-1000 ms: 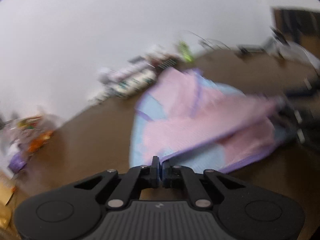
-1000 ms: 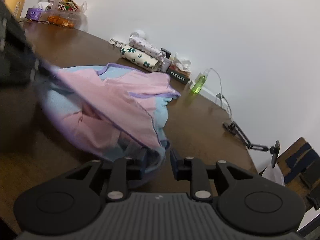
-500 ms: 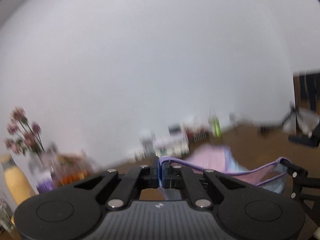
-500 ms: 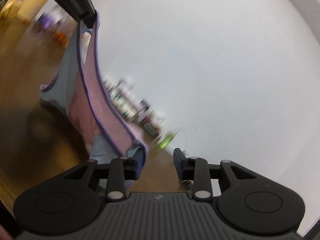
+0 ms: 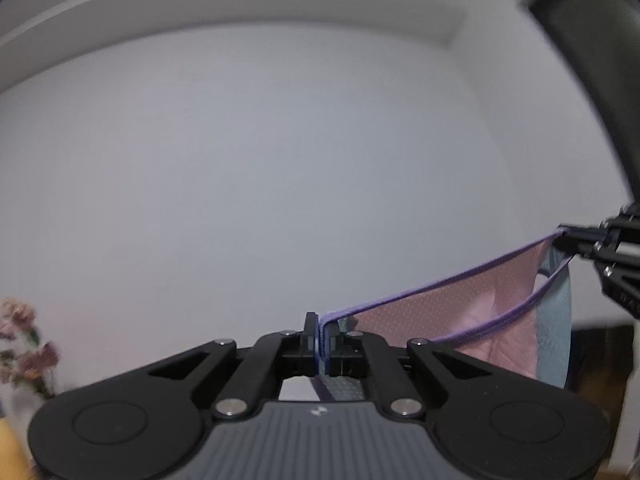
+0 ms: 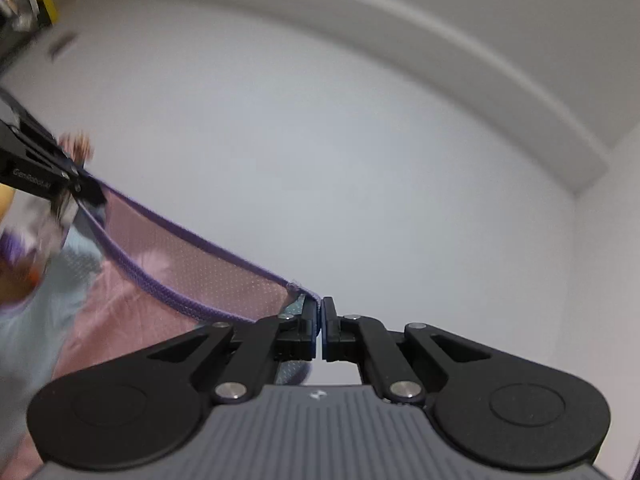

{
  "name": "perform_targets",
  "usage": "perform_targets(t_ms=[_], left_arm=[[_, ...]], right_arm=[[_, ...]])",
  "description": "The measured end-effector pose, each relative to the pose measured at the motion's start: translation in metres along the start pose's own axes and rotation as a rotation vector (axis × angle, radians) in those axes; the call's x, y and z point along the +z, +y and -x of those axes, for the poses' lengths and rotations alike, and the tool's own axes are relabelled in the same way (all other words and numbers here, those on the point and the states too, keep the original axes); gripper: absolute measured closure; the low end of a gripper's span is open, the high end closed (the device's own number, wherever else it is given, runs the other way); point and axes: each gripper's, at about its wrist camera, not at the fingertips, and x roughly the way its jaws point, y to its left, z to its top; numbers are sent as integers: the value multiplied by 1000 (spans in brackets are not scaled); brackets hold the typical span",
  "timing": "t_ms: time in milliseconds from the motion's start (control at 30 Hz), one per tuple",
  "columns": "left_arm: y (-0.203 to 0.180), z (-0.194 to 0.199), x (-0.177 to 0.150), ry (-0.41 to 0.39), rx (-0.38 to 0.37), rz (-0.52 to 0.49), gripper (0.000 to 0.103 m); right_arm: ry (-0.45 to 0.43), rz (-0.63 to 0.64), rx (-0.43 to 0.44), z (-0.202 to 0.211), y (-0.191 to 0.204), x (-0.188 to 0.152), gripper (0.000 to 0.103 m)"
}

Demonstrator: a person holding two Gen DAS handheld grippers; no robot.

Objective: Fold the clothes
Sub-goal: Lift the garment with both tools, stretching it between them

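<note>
The left gripper [image 5: 321, 336] is clamped tight on the purple-trimmed edge of a pink and light-blue garment [image 5: 460, 320], the trim pinched between its fingertips [image 5: 310, 326]. From there the cloth stretches away toward three o'clock in the left wrist view, where the right gripper [image 5: 568, 236] pinches the other end of the same edge against a pale wall [image 5: 280, 180]. In the right wrist view the right gripper's jaws have just been closing and now stand pressed together on the purple hem at the corner of the garment, with the fabric running off toward nine and ten o'clock to the left gripper, which grips it there. The garment hangs in the air between the two grippers, its trimmed edge taut, the pink and blue body sagging below toward seven o'clock. Blurred pink flowers [image 5: 24, 340] show at eight o'clock in the left wrist view.
</note>
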Motion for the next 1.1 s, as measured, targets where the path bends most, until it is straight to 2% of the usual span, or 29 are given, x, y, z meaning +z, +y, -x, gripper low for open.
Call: perform_targets(t_ms=[67, 100, 167, 233, 367, 467, 567, 667, 800, 900, 967, 1033, 1067, 1100], left_arm=[[7, -6, 23, -48, 7, 5, 102], [12, -13, 30, -52, -17, 18, 102], [25, -37, 39, -13, -94, 63, 102], [34, -67, 35, 25, -101, 67, 102], [45, -142, 9, 139, -85, 64, 101], [46, -202, -15, 223, -23, 19, 102], [48, -240, -12, 234, 30, -10, 102], [53, -238, 30, 142, 61, -32, 102], [51, -187, 89, -12, 110, -89, 102], [40, -146, 87, -27, 110, -158, 101], [33, -119, 85, -35, 109, -204, 101], [16, -102, 50, 51, 96, -249, 101], [6, -95, 21, 138, 64, -242, 100], [-4, -88, -8, 225, 31, -235, 96]], right_arm=[[-23, 27, 7, -19, -10, 12, 102], [-28, 39, 11, -30, -14, 17, 102], [-9, 33, 34, -60, -20, 15, 102], [33, -7, 68, -93, -24, 2, 102], [129, -40, 108, -166, -12, -37, 102], [191, -14, 100, -225, 15, -63, 102], [173, -8, 65, -266, 25, -66, 102], [102, -7, 30, -275, 16, -45, 102], [-19, 9, 16, -254, -7, -7, 102], [-51, 16, 53, -223, -13, 4, 101], [-16, -1, 110, -204, -7, -7, 101], [56, -2, 183, -183, 9, -40, 101], [103, 1, 225, -171, 19, -61, 101], [165, 1, 274, -156, 32, -87, 101]])
